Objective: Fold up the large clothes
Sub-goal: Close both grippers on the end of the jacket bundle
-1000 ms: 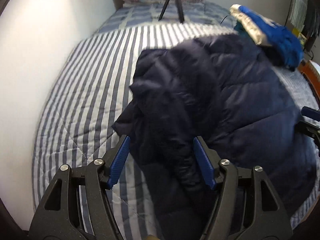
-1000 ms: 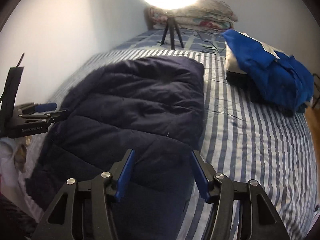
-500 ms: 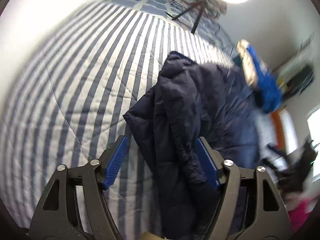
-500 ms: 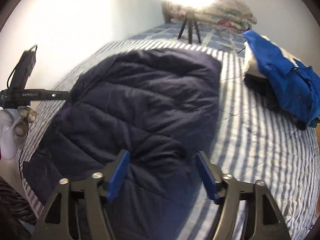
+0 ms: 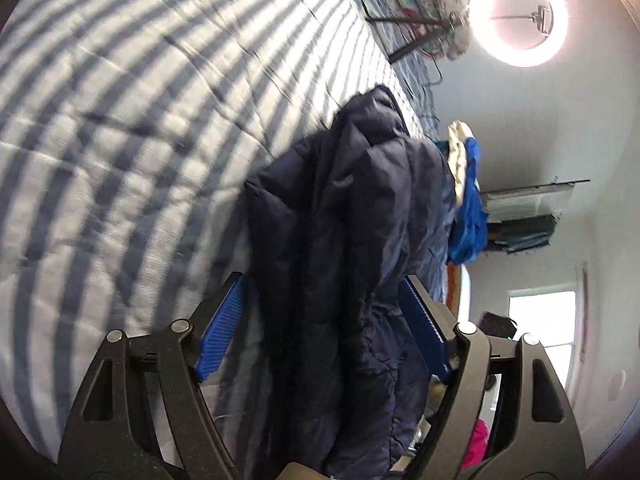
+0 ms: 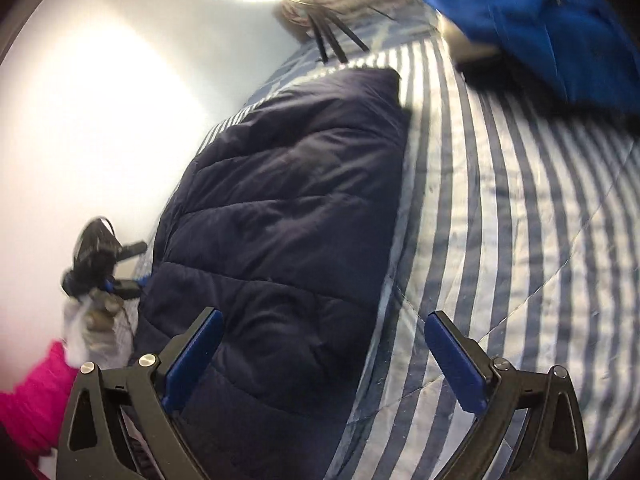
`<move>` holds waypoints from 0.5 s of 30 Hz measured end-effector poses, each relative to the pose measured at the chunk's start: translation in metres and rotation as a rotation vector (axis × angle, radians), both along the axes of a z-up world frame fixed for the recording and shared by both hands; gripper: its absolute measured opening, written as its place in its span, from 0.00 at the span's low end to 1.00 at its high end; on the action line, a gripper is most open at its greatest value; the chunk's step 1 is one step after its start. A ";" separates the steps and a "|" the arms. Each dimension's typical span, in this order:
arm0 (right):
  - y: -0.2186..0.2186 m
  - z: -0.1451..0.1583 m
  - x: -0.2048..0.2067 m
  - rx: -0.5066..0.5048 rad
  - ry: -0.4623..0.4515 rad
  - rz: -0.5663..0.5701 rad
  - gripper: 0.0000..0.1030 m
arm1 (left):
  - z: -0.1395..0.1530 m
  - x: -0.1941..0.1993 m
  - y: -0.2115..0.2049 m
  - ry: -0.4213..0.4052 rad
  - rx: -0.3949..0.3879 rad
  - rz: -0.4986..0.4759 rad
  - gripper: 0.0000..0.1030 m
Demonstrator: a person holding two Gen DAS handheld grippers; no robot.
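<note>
A dark navy quilted puffer jacket (image 6: 288, 216) lies folded lengthwise on a bed covered by a blue-and-white striped quilt (image 6: 500, 220), its long body running from about 6 o'clock up toward 12 o'clock in the right wrist view.

The right tongs (image 6: 320, 360) have their jaws opening wide. The jacket's near right edge lies between the blue pads (image 6: 456, 364), which do not press on it.

In the left wrist view, strongly rolled, the left tongs (image 5: 320, 324) stand apart with a bunched fold of the jacket (image 5: 344, 240) between the fingers. Whether the right-hand finger touches the cloth I cannot tell.

At 1 o'clock of the jacket a bright blue garment (image 6: 540, 28) sits on the quilt. A glowing ring light (image 5: 518, 14) stands beyond the bed's far end. A pink sleeve (image 6: 32, 396) shows at 8 o'clock.
</note>
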State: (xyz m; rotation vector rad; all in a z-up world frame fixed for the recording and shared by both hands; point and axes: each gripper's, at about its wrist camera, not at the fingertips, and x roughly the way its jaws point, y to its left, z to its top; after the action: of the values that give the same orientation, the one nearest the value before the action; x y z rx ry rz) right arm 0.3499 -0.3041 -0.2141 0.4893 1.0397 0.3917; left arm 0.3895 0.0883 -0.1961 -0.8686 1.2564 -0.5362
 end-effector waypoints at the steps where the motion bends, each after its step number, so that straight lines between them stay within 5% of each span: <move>1: -0.003 -0.004 0.002 0.025 0.013 -0.007 0.99 | -0.001 0.001 -0.005 0.002 -0.005 -0.010 0.77; 10: -0.022 -0.023 0.017 0.189 0.013 -0.001 0.99 | -0.010 0.014 -0.031 -0.001 -0.018 -0.054 0.77; 15: -0.021 -0.025 0.022 0.224 -0.002 0.032 0.88 | -0.008 0.021 -0.042 -0.025 0.002 -0.071 0.77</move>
State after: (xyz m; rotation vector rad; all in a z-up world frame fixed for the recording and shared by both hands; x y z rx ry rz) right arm 0.3717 -0.3253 -0.2387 0.6726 1.0082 0.5401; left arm 0.4104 0.0458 -0.2045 -0.8153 1.2686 -0.6005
